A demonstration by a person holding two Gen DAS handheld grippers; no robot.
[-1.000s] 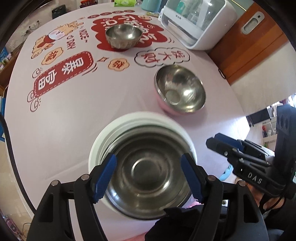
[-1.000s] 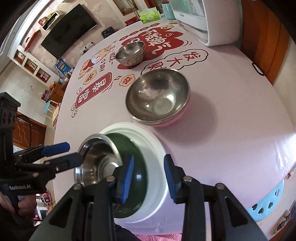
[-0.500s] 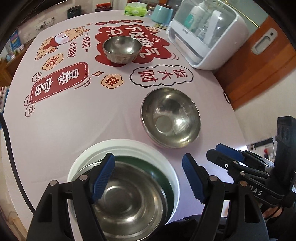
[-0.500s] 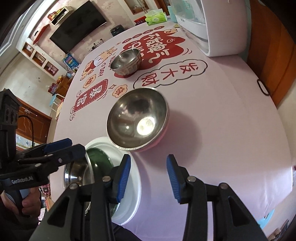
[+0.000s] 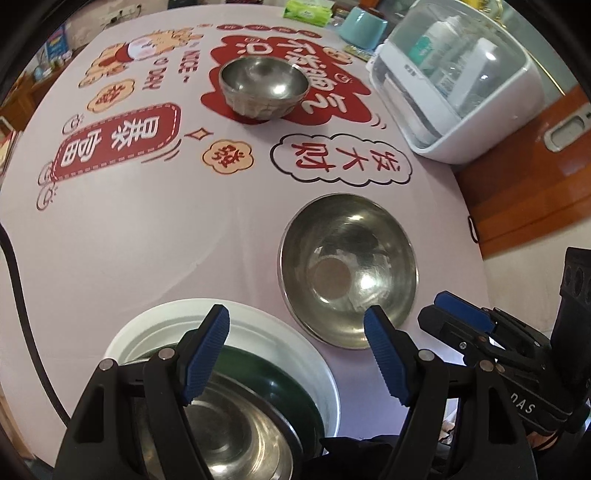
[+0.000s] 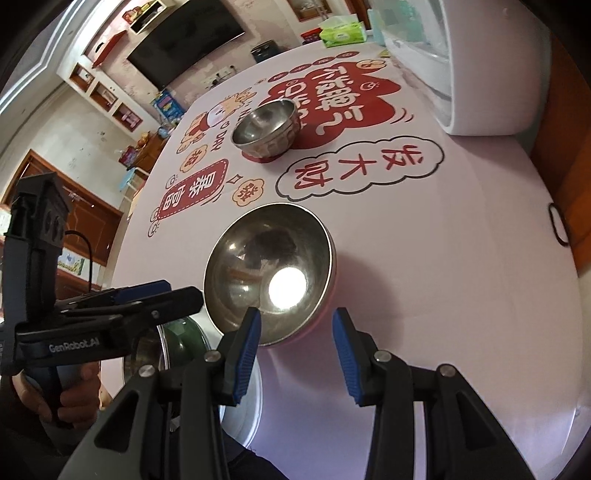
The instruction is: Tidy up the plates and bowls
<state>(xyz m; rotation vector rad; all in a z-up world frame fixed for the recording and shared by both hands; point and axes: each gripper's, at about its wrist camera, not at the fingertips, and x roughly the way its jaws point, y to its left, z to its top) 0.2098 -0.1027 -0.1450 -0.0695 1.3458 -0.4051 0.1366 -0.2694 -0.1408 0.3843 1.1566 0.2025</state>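
A steel bowl (image 5: 236, 435) sits in a dark green plate (image 5: 288, 384) on a white plate (image 5: 266, 325) at the table's near edge. A wide steel bowl with a pink outside (image 5: 349, 269) stands just right of the stack, also in the right wrist view (image 6: 271, 271). A small steel bowl (image 5: 264, 86) stands further back, also in the right wrist view (image 6: 266, 127). My left gripper (image 5: 295, 332) is open and empty above the stack's far rim. My right gripper (image 6: 295, 339) is open and empty just short of the wide bowl's near rim.
A white appliance with a clear lid (image 5: 450, 85) stands at the back right. A tissue pack (image 5: 308, 13) and a teal container (image 5: 364, 27) are at the far edge. The table's right edge (image 6: 576, 273) drops off beside a wooden door.
Both grippers have pulled back and tilted up from the stack. The steel bowl stays in the green plate. The right gripper now faces the wide bowl instead of the stack.
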